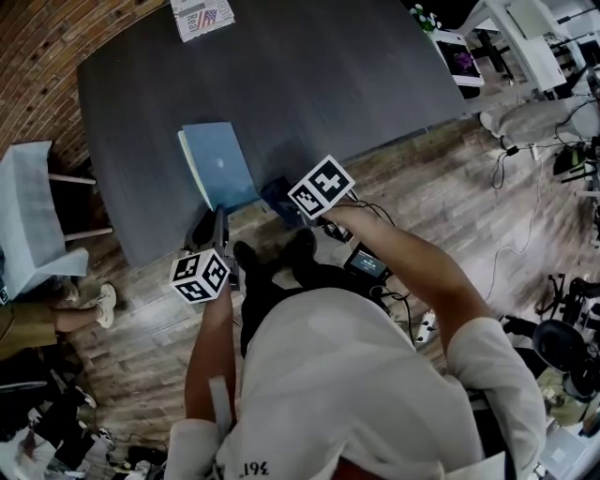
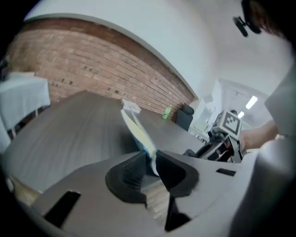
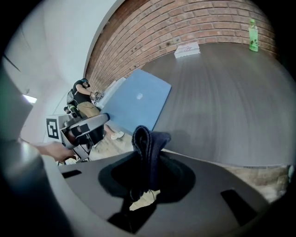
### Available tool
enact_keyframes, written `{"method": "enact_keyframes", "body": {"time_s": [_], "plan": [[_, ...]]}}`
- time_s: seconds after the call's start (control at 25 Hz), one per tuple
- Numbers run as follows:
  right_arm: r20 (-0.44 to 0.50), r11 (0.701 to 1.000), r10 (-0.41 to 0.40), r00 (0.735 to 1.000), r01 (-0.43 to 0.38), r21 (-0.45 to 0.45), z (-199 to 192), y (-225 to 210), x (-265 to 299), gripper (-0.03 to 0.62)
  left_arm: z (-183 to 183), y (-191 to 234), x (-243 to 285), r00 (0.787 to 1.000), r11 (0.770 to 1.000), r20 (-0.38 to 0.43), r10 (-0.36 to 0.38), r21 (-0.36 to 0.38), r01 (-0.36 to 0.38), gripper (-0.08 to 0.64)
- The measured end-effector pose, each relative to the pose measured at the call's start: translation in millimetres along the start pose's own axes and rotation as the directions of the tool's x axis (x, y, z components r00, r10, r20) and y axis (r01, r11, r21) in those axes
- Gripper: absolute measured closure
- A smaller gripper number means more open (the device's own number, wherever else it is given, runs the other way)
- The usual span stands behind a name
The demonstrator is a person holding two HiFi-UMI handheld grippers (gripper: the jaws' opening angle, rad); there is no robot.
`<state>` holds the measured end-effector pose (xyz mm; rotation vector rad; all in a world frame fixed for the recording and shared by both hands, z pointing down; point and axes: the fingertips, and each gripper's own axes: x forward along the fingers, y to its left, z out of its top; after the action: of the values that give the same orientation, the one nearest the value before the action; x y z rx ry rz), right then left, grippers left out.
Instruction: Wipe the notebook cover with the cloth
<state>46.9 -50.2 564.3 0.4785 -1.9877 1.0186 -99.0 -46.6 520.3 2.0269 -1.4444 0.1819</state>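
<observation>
The blue notebook (image 1: 218,162) lies near the front edge of the dark grey table (image 1: 309,75). My left gripper (image 1: 221,216) is shut on the notebook's near edge. In the left gripper view the notebook (image 2: 137,127) shows edge-on, tilted up from the tabletop and clamped between the pads of the left gripper (image 2: 150,163). My right gripper (image 1: 298,211) hovers just right of the notebook, shut on a dark navy cloth (image 1: 277,195). In the right gripper view a fold of the cloth (image 3: 147,138) sticks up from the right gripper (image 3: 147,163), with the notebook (image 3: 135,103) beyond.
A stack of printed papers (image 1: 202,17) lies at the table's far edge, and a green bottle (image 3: 252,28) stands far back. A white-covered chair (image 1: 28,216) stands at the left. Cables and equipment (image 1: 553,141) crowd the wooden floor at the right.
</observation>
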Motion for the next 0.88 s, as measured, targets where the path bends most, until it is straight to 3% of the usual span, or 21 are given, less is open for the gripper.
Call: {"method": "enact_keyframes", "body": {"time_s": [0.12, 0.24, 0.36, 0.44, 0.6, 0.76, 0.88], "plan": [[0.038, 1.000, -0.017, 0.999, 0.016, 0.022, 3, -13, -13, 0.489, 17, -28, 9, 0.999, 0.968, -0.028, 0.018, 0.250, -0.011, 0.483], [0.068, 0.998, -0.031, 0.997, 0.028, 0.052, 3, -25, -24, 0.489, 25, -60, 22, 0.998, 0.892, -0.061, 0.000, 0.452, 0.028, 0.483], [0.089, 0.996, -0.041, 0.995, 0.034, 0.077, -1, -36, -33, 0.489, 22, -92, 39, 0.993, 0.804, -0.115, -0.036, 0.587, 0.097, 0.485], [0.099, 0.995, -0.049, 0.994, 0.040, 0.091, -5, -44, -38, 0.489, 15, -108, 52, 0.986, 0.767, -0.159, -0.051, 0.626, 0.141, 0.486], [0.114, 0.990, -0.068, 0.991, 0.053, 0.130, -16, -63, -50, 0.489, 0, -132, 83, 0.970, 0.753, -0.233, -0.066, 0.627, 0.202, 0.489], [0.123, 0.982, -0.086, 0.989, 0.063, 0.177, -31, -81, -61, 0.489, -15, -156, 117, 0.948, 0.703, -0.308, -0.082, 0.656, 0.274, 0.495], [0.130, 0.976, -0.100, 0.986, 0.072, 0.205, -45, -92, -68, 0.489, -33, -166, 135, 0.924, 0.688, -0.374, -0.085, 0.649, 0.326, 0.497]]}}
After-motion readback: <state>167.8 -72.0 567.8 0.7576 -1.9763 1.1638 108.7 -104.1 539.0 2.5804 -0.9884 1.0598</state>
